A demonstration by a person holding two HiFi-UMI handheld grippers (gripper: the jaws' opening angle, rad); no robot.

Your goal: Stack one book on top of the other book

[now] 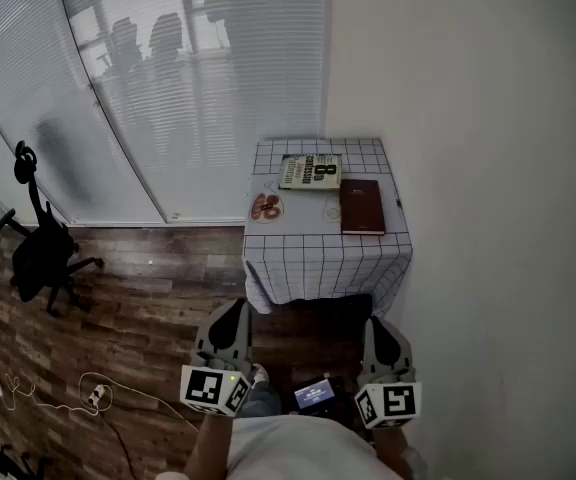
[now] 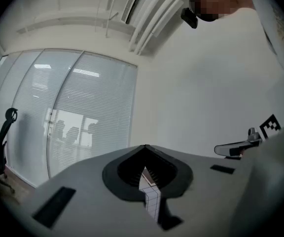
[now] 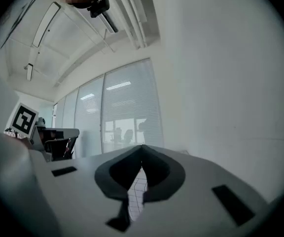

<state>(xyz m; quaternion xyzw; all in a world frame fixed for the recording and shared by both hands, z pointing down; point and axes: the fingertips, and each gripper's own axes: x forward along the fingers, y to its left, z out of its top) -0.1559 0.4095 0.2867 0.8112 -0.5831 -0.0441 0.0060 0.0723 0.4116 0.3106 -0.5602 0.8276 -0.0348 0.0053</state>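
The left gripper [image 1: 235, 313] and right gripper [image 1: 379, 325] are closed tight and empty, well short of the table [image 1: 318, 260]. A green book [image 1: 310, 172] lies at its back edge, and a brown book [image 1: 361, 206] lies by its right edge.

Soft daylight filters through the window blinds [image 1: 198, 78], silhouettes shadowing them; both gripper views bend fisheye, dark-vignetted corners, near jaws blurred.

The left gripper [image 2: 145, 157] points level, jaws closed on nothing, low in the frame's centre. A sliver of grid-patterned cloth [image 2: 151, 196] shows through the slit between them. Slatted blinds [image 2: 78, 117] fill the left half and an office chair [image 2: 1, 137] stands at the left edge. The right gripper [image 2: 222, 149] juts in at mid-right against a white wall [image 2: 201, 93].
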